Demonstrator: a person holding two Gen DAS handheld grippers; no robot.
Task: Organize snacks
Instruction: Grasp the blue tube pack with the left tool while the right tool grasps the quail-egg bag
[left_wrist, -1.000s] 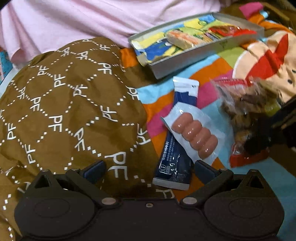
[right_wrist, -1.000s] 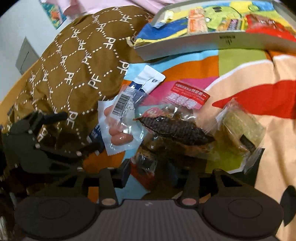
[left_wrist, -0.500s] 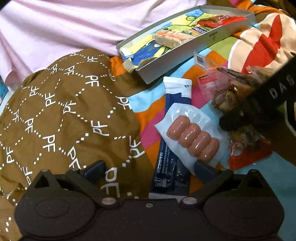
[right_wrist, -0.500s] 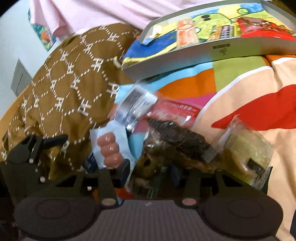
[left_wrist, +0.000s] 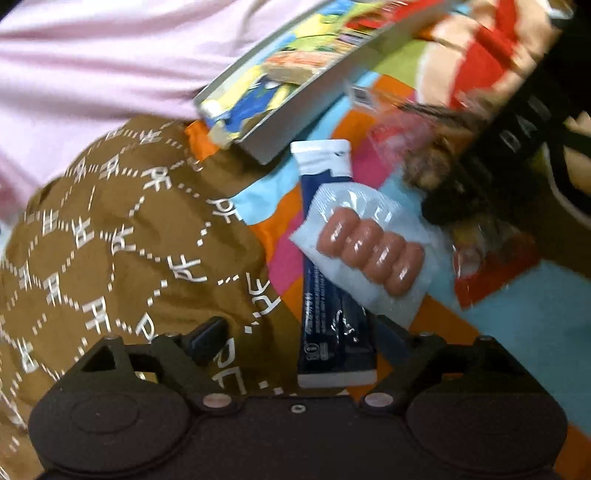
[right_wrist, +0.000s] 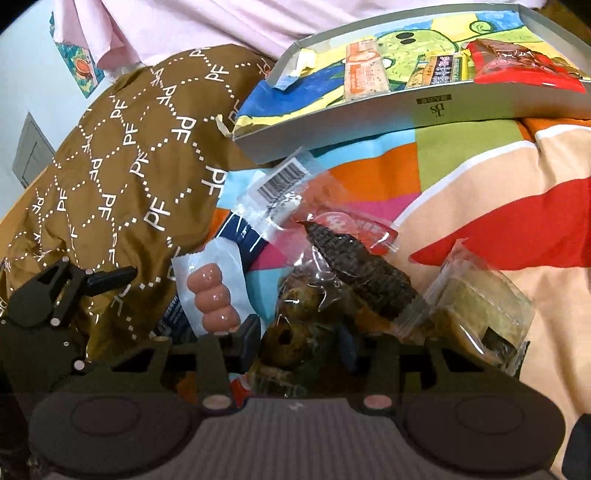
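Two grippers: both in view, both low over a colourful patchwork blanket (right_wrist: 461, 155).
Left gripper (left_wrist: 295, 336): jaws apart, have just been closing a little; the near end of the navy stick sachet (left_wrist: 332, 321) lies between them, pads not pressing on it. Released.
Right gripper (right_wrist: 301, 334): clenched on a clear bag of dark snacks (right_wrist: 332, 291), its fingers against the bag's sides; barcode label at the bag's top end.
Sausage pack (left_wrist: 365, 251): white sealed pack, four pink links, lying across the navy stick sachet, just beside the clear bag.
Wrapped cake (right_wrist: 480, 310): clear wrapper, yellowish block, on the blanket beside the right gripper, touching the bag.
Snack box (right_wrist: 406, 114): shallow grey box lined with a cartoon drawing, beyond the loose snacks, well apart from both grippers; holds an orange bar (right_wrist: 364, 70), a red packet (right_wrist: 517, 62) and small bars.
Brown cloth (right_wrist: 129, 155): white "PF" lattice print, bunched beside the sachet.
Pink fabric (left_wrist: 92, 74): behind the box.
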